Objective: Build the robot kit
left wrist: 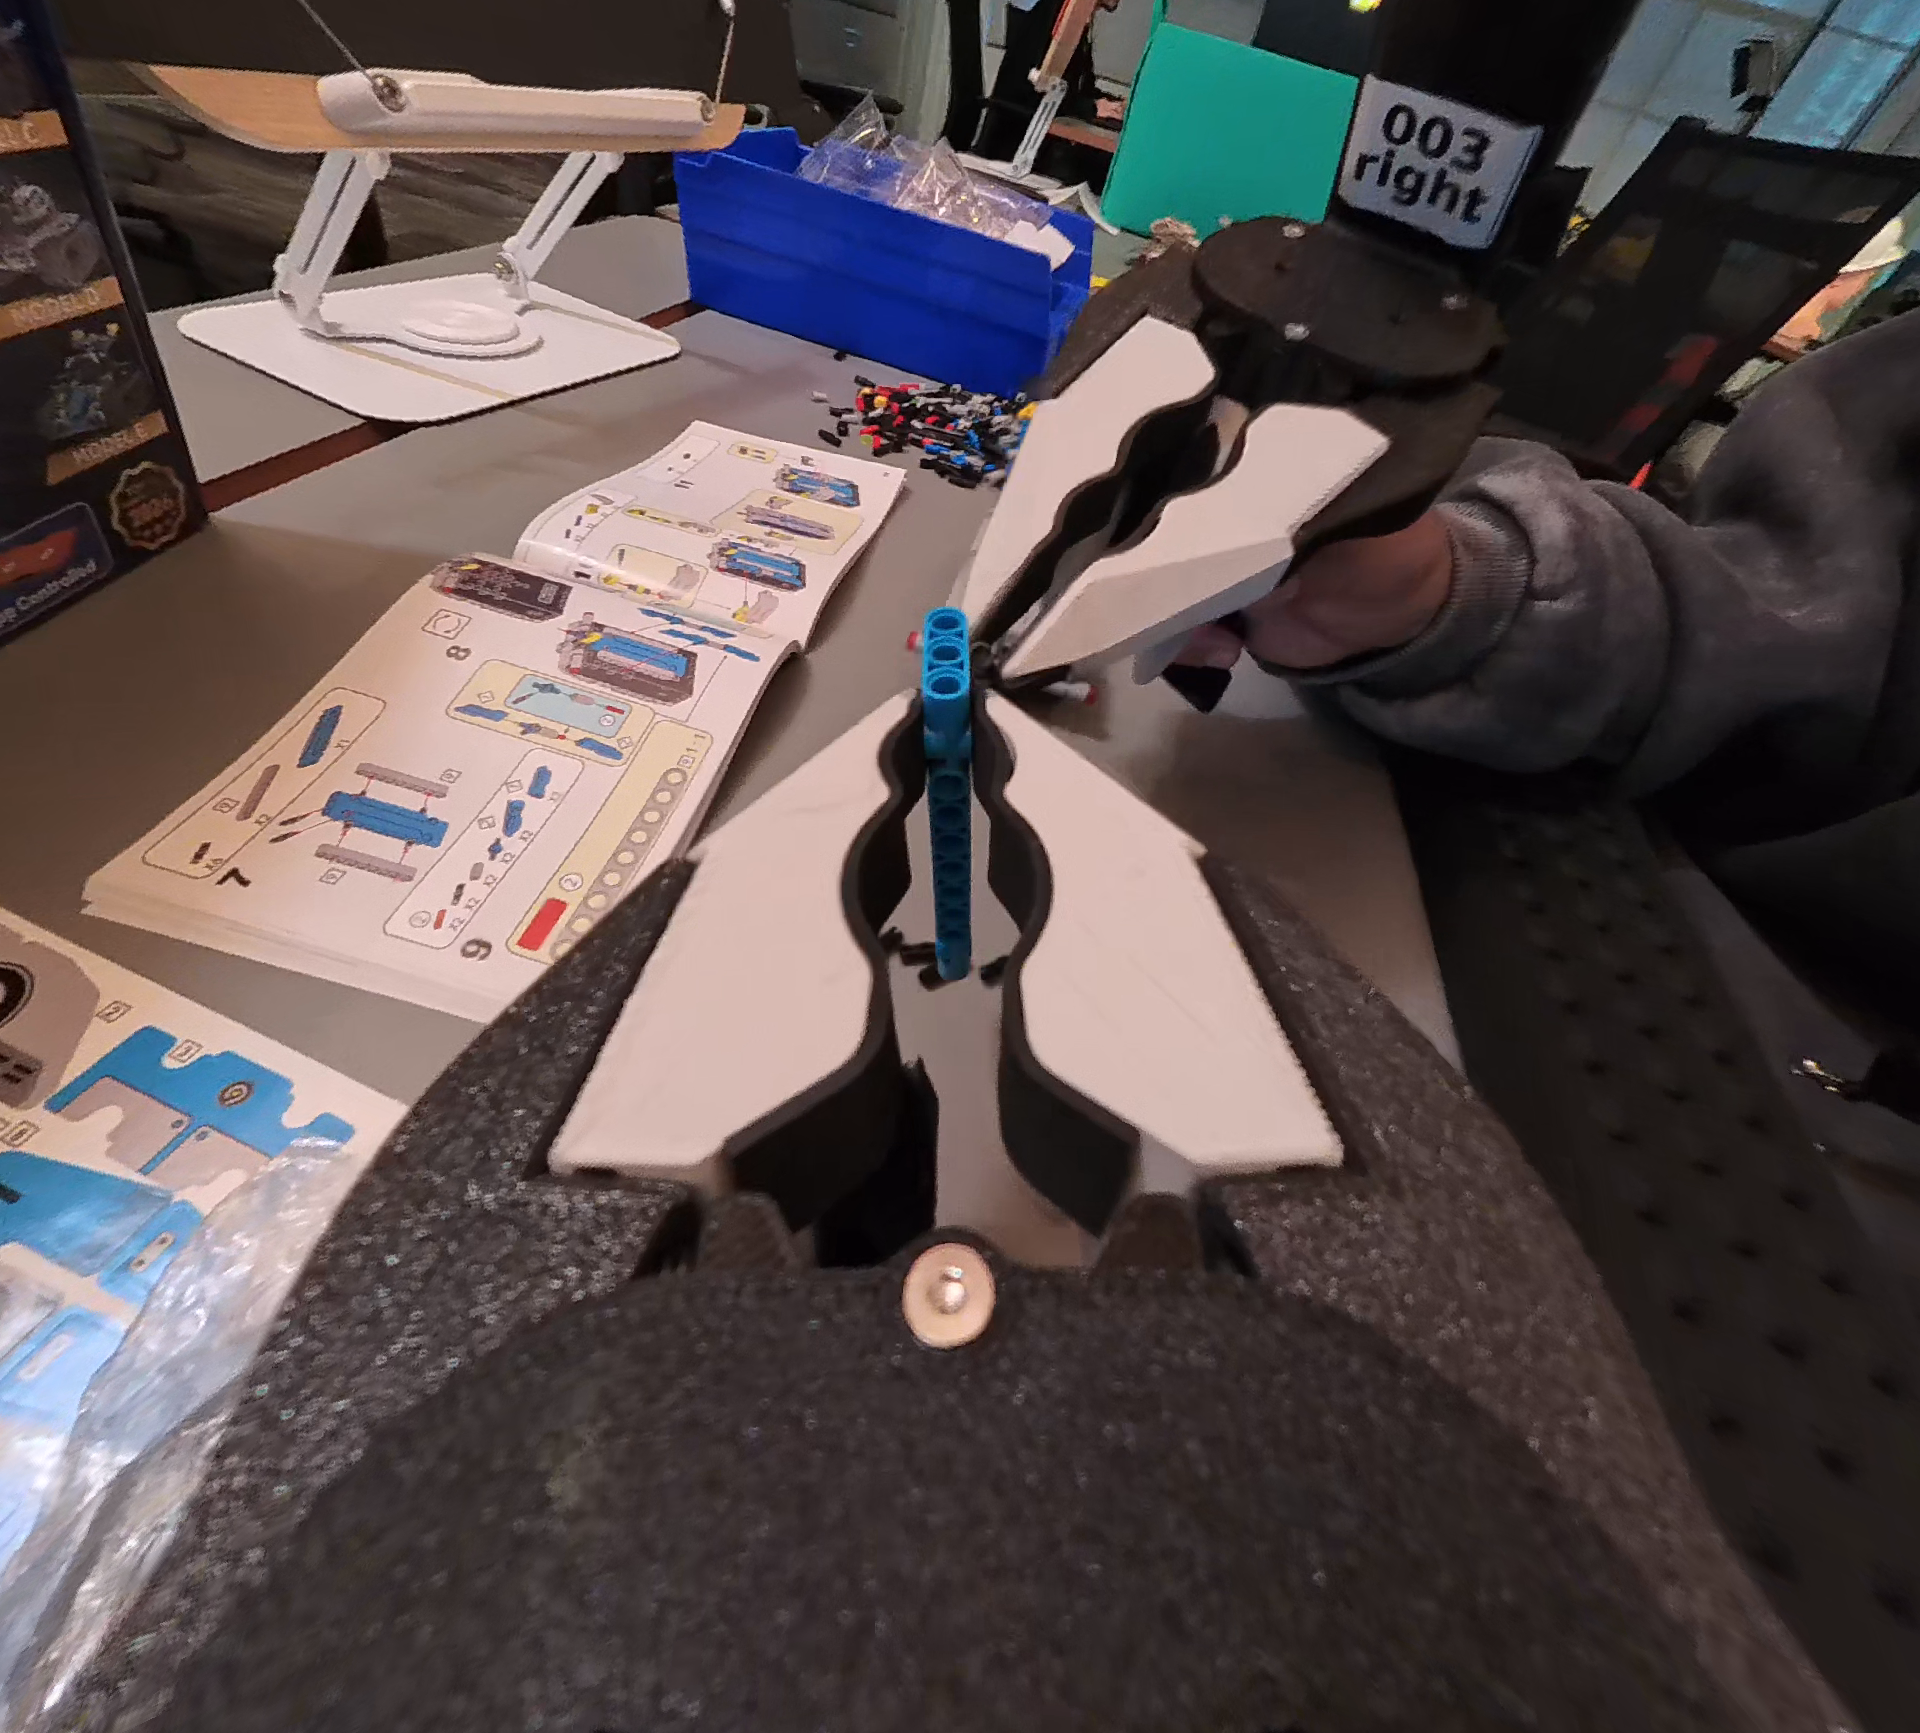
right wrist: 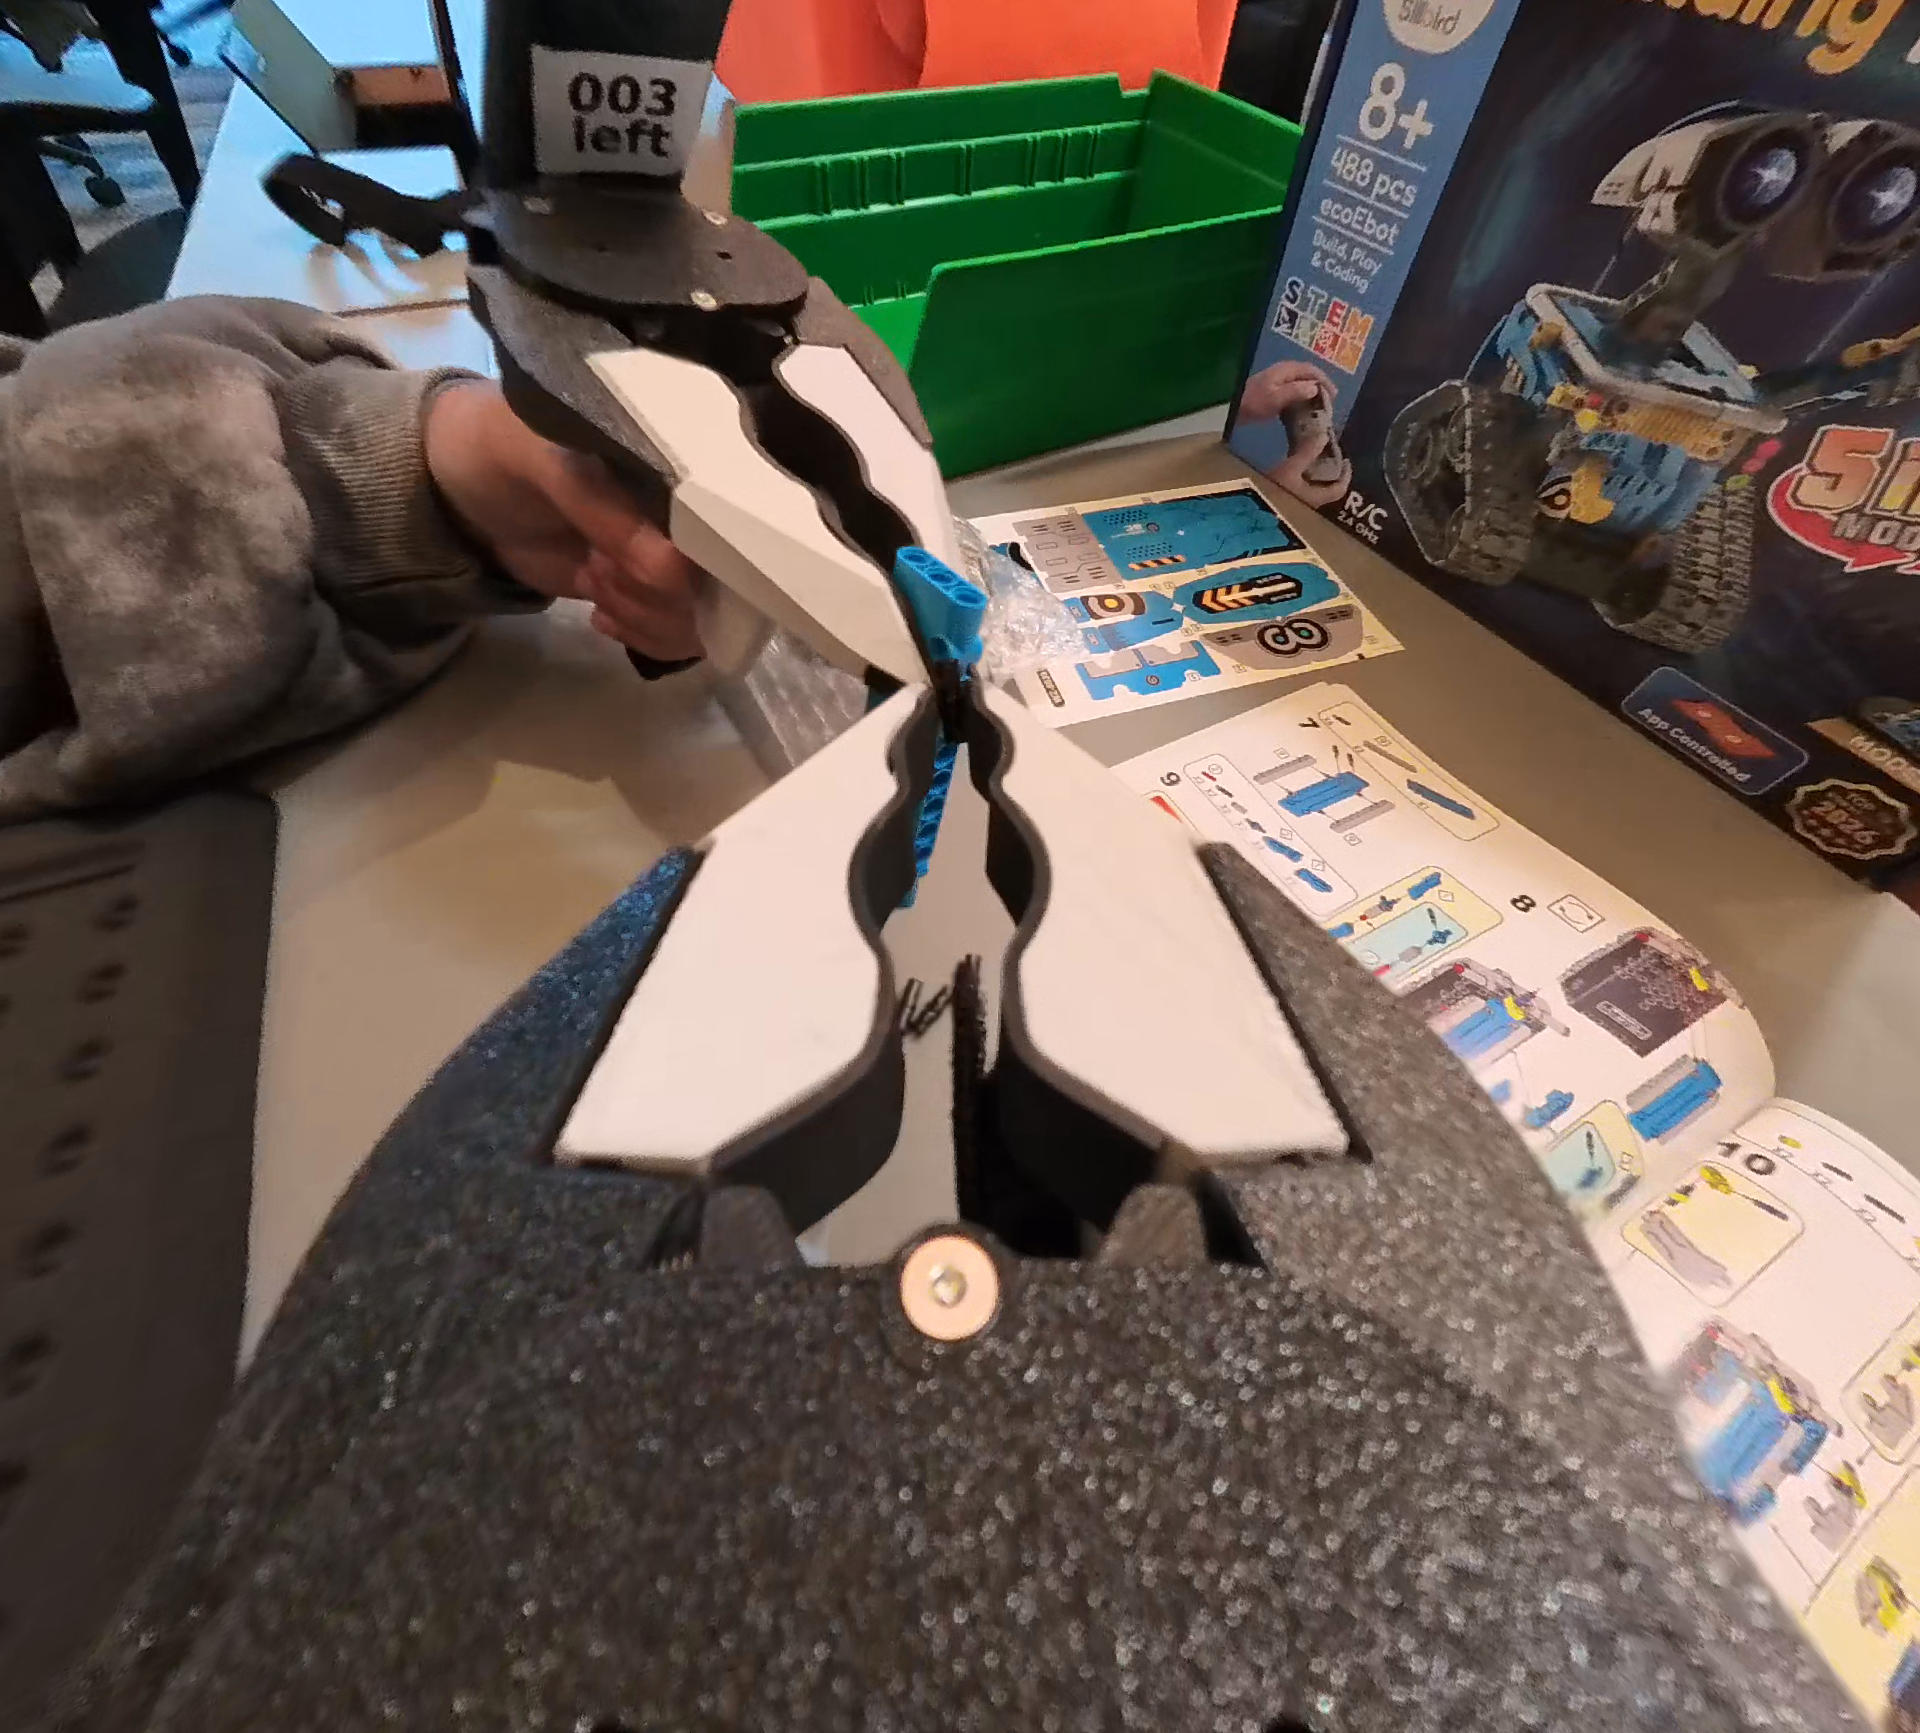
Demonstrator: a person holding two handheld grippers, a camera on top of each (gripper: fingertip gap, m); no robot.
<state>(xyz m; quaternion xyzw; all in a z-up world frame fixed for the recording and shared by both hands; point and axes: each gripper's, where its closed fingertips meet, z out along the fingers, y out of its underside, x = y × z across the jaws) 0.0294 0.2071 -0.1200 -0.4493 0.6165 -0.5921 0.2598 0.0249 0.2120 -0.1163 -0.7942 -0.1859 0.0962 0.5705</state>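
My left gripper [left wrist: 948, 719] is shut on a long blue perforated beam [left wrist: 948, 810] and holds it upright above the grey table [left wrist: 1195, 810]. The beam's top end sticks out past the fingertips. My right gripper [left wrist: 1003, 660] comes in from the upper right, its tips closed and touching the beam's side just below the top. In the right wrist view, my right gripper [right wrist: 948, 701] pinches a small dark pin against the beam [right wrist: 940, 592], which the left gripper [right wrist: 925, 655] holds. A few loose black pins [left wrist: 935, 951] lie on the table under the grippers.
An open instruction booklet [left wrist: 499, 748] lies left of the grippers, with a sticker sheet [right wrist: 1174, 582] and clear plastic bag [left wrist: 156, 1351] nearby. A pile of small pins [left wrist: 935, 426] sits before a blue bin [left wrist: 873, 249]. A green bin [right wrist: 1039, 333], product box [right wrist: 1662, 281] and white stand [left wrist: 436, 333] ring the table. My two grippers' fingertips are within a few centimetres of each other.
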